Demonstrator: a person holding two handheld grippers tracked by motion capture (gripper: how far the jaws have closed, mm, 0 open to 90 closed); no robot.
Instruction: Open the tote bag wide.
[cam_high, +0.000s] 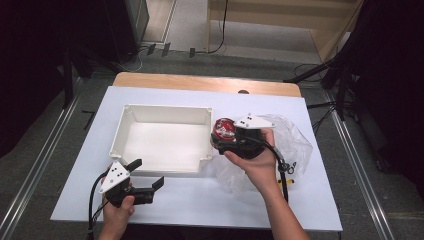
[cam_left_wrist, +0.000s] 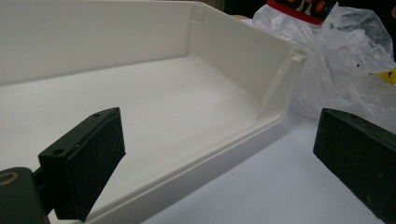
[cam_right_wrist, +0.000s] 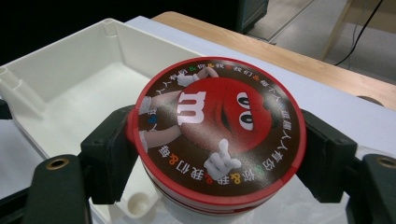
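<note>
A round candy tub with a red-rimmed lid showing a red cartoon character is held upright in my right gripper, whose jaws press on its two sides. It hangs at the right rim of the white plastic tray, above the tray's near right corner. My left gripper is open at the tray's front left corner, with nothing between its pads. The tray's inside is bare.
A crumpled clear plastic bag lies on the white table right of the tray, also seen as the bag beyond the tray's corner. A small yellow piece lies by it. A wooden edge runs along the far side.
</note>
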